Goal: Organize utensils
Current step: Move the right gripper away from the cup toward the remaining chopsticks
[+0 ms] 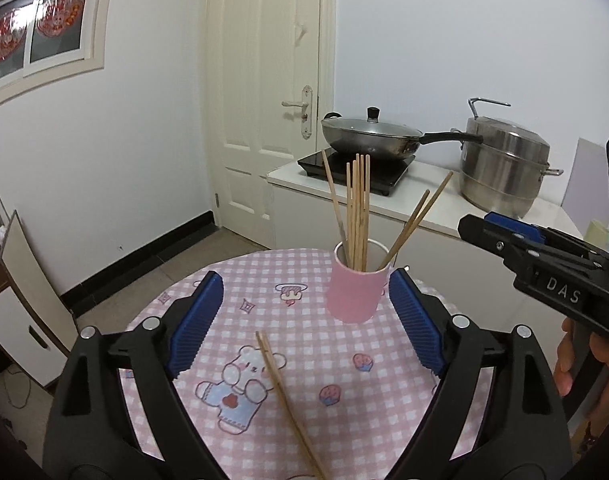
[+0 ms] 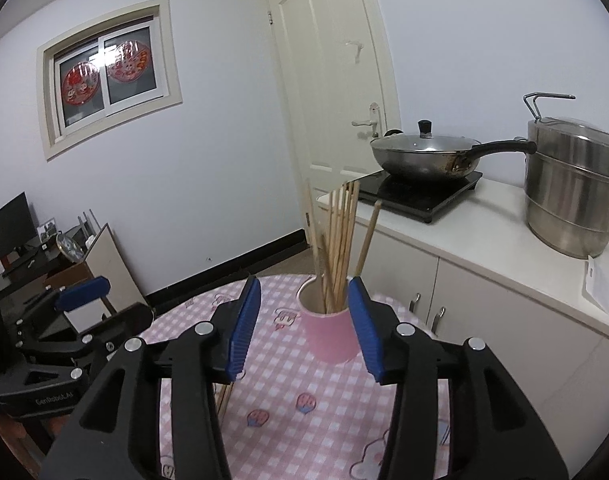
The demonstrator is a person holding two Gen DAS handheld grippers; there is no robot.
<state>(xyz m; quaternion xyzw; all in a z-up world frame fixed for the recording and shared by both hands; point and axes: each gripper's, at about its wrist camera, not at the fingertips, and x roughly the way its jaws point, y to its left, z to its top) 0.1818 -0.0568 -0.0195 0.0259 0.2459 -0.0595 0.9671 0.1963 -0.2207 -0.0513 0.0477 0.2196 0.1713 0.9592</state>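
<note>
On a round table under a pink checked cloth [image 1: 304, 400], a pink paper cup [image 1: 356, 292] stood upright holding a bundle of wooden chopsticks [image 1: 358, 208]. Two loose wooden chopsticks [image 1: 284, 396] lay on the cloth in front of it. The left gripper [image 1: 304, 320] stood wide open and empty. The right gripper [image 2: 304, 328] was partly open, gripping nothing, the cup seen beyond its blue pads [image 2: 244, 328].

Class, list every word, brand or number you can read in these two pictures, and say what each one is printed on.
"DAS": on the black body of the right gripper, seen from the left wrist.
"GenRobot.AI": on the black body of the left gripper, seen from the right wrist; small and partly blurred.
Red window decorations: too blurred to read.
</note>
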